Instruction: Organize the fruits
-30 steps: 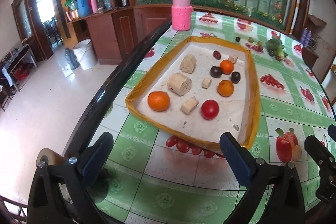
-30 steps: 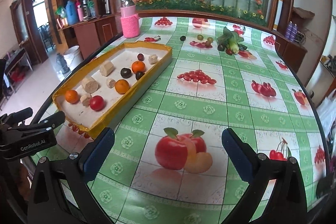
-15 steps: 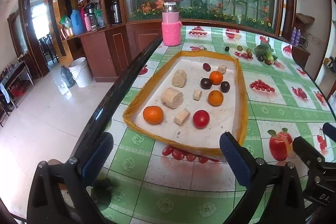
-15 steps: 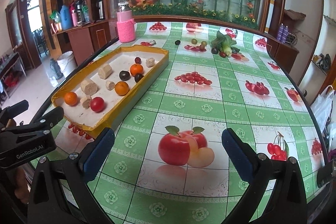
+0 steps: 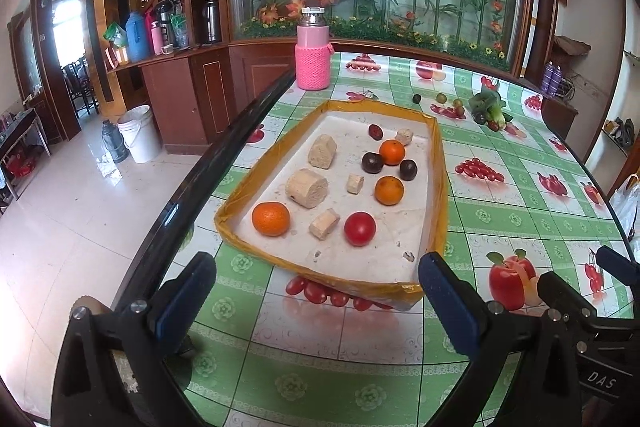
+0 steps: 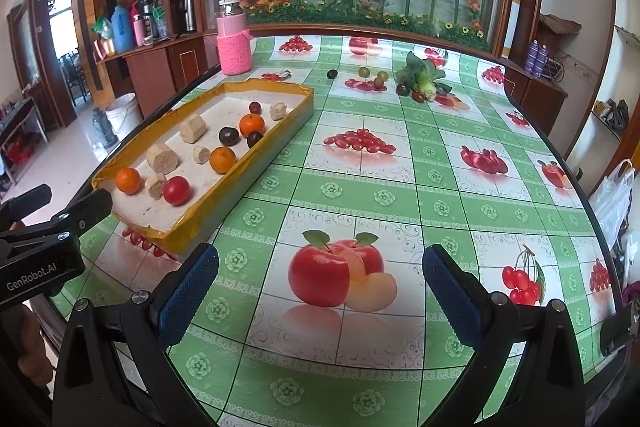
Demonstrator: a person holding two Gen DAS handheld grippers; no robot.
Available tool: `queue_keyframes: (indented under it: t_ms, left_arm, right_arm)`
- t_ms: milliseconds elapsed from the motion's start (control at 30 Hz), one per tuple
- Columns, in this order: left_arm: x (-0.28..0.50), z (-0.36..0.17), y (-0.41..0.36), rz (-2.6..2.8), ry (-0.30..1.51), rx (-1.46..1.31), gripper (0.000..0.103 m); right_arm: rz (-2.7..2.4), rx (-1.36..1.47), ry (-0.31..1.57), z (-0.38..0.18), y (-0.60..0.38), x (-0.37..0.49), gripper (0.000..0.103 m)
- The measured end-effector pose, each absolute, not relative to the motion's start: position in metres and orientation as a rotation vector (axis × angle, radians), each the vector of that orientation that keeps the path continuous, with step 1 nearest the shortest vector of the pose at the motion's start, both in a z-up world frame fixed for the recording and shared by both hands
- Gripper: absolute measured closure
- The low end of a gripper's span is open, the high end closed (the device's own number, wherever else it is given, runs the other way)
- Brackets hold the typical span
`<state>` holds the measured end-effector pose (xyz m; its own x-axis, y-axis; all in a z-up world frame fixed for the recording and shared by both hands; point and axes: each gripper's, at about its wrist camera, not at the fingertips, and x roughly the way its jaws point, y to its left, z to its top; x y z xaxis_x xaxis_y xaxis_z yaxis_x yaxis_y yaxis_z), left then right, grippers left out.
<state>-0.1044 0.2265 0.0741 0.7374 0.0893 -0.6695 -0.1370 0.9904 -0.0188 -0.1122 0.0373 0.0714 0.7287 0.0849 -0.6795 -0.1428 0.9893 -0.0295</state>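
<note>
Orange fruits, three of them, lie in the yellow-rimmed tray (image 5: 439, 187) near the table's (image 6: 400, 187) left edge: an orange (image 5: 270, 218) at the near left corner, two more (image 5: 389, 190) (image 5: 392, 151) toward the right wall, a red tomato (image 5: 360, 228) beside them, dark plums (image 5: 372, 162) between. Loose fruits (image 6: 363, 71) and greens (image 6: 422, 77) sit near the far edge. The left gripper (image 5: 316, 301) and right gripper (image 6: 320, 299) both hang above the table, jaws wide apart, holding nothing.

A tray (image 5: 439, 187) is lying on the table (image 6: 400, 195) near its left edge. Inside it, fruits (image 5: 391, 190) are sitting toward the right and cut pieces (image 5: 307, 182) toward the left. A jar (image 5: 313, 55) is standing behind it, and vegetables (image 6: 421, 77) are lying far right.
</note>
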Motion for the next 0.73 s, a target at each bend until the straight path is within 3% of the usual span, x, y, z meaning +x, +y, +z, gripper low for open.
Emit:
queue_keyframes:
  t_ms: [733]
  left_arm:
    - [-0.1046, 0.0753, 0.2226, 0.11, 0.74, -0.08, 0.001]
  right_arm:
    - [0.118, -0.067, 0.758, 0.0705, 0.0304, -0.1133, 0.0]
